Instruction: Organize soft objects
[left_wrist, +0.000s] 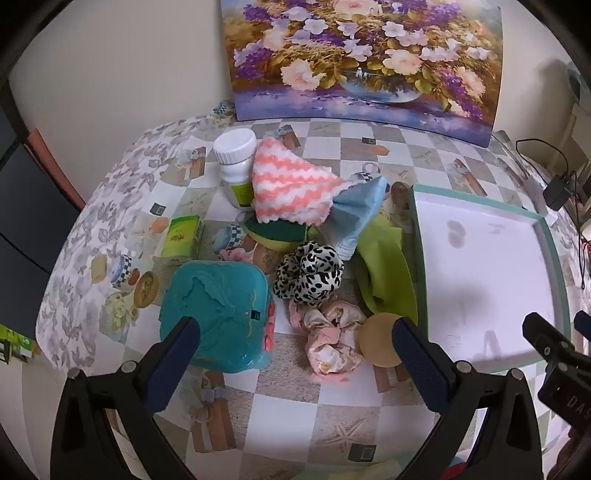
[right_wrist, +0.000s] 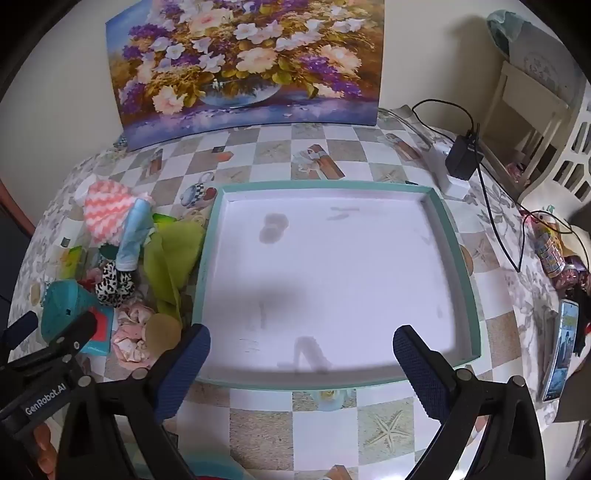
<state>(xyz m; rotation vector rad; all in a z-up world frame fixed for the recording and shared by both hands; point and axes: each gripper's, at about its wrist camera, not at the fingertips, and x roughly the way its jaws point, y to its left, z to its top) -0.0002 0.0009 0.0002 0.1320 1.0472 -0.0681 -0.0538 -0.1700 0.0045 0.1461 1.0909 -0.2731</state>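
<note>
Both grippers, left gripper (left_wrist: 295, 343) and right gripper (right_wrist: 301, 350), hang released, grasping nothing. Beside them the white tray (right_wrist: 458, 258) lies empty, probably to receive soft objects. Left of the tray are the green cloth (left_wrist: 384, 266), striped cloth (left_wrist: 291, 184) and leopard scrunchie (left_wrist: 308, 275).

Left gripper (left_wrist: 295, 350) fingers apart; right gripper (right_wrist: 301, 354) likewise

"GenRobot.AI" is printed on the left hand-held gripper (right_wrist: 22, 334).
</note>
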